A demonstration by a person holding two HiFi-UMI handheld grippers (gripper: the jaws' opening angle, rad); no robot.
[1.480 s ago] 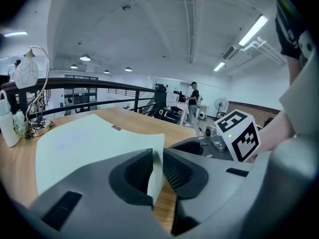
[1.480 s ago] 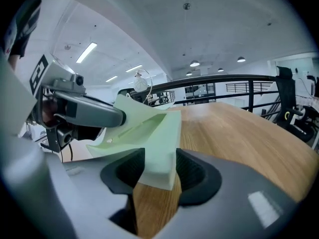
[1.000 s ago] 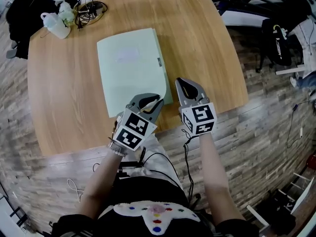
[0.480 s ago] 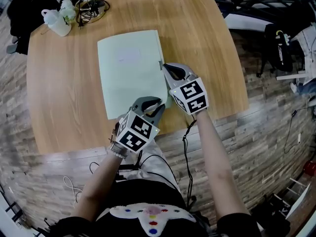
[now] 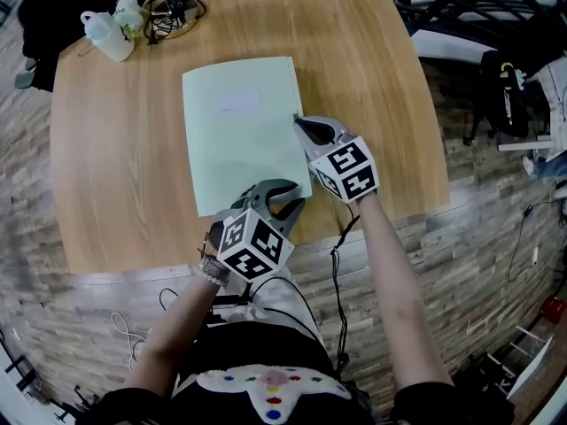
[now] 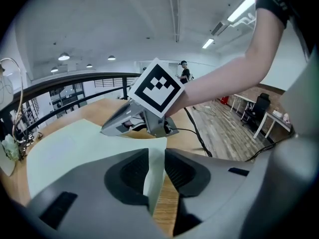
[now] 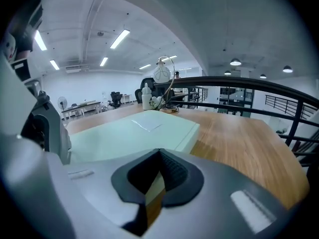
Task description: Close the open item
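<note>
A pale green folder [image 5: 244, 131] lies closed and flat on the round wooden table [image 5: 115, 175]. My right gripper [image 5: 299, 122] is shut, and its tip rests at the folder's right edge; the right gripper view shows the cover [image 7: 134, 131] just beyond the closed jaws [image 7: 159, 151]. My left gripper [image 5: 297, 197] is at the folder's near right corner. Its jaws have just been opening, and the corner of the cover [image 6: 75, 143] stands loose between them [image 6: 156, 153], with a gap on one side. The right gripper [image 6: 107, 129] shows ahead in the left gripper view.
A white jug [image 5: 106, 35] and a coil of cable [image 5: 173, 11] sit at the table's far left. The table's near edge [image 5: 372, 211] runs just behind both grippers. A black bag [image 5: 509, 78] and cables lie on the wooden floor to the right.
The right gripper has moved forward and left from the table's near edge onto the folder's right edge. The left gripper has rolled a little and its jaws stand wider at the corner.
</note>
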